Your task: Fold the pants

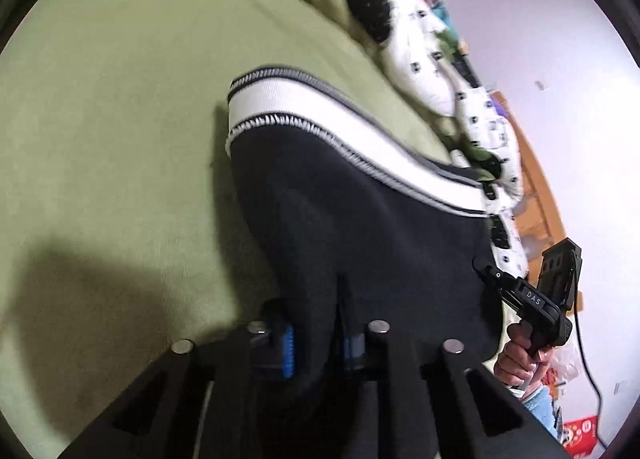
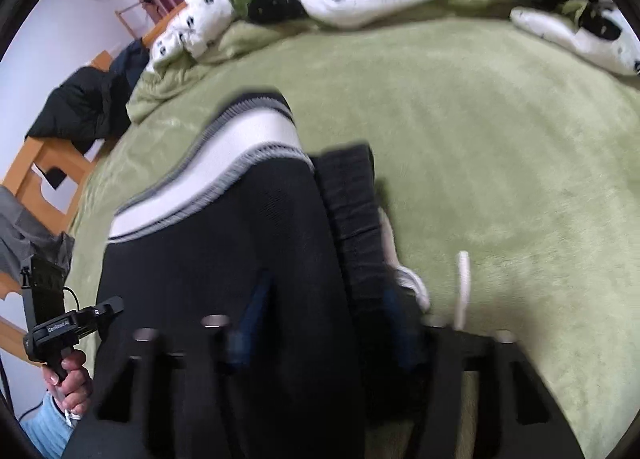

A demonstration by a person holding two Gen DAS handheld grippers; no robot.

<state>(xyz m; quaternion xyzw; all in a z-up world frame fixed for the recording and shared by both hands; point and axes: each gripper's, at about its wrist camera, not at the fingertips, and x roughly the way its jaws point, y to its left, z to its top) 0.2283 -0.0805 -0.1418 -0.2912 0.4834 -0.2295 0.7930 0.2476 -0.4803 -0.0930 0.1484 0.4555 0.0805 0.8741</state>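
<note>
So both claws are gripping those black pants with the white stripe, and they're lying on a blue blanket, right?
Not quite: the blanket is light green, not blue, as the right wrist view shows plainly. The rest holds: the left claw and the right claw each grip the black pants with the white stripe.

Black pants with white, grey-edged stripe; plain green blanket.
</note>
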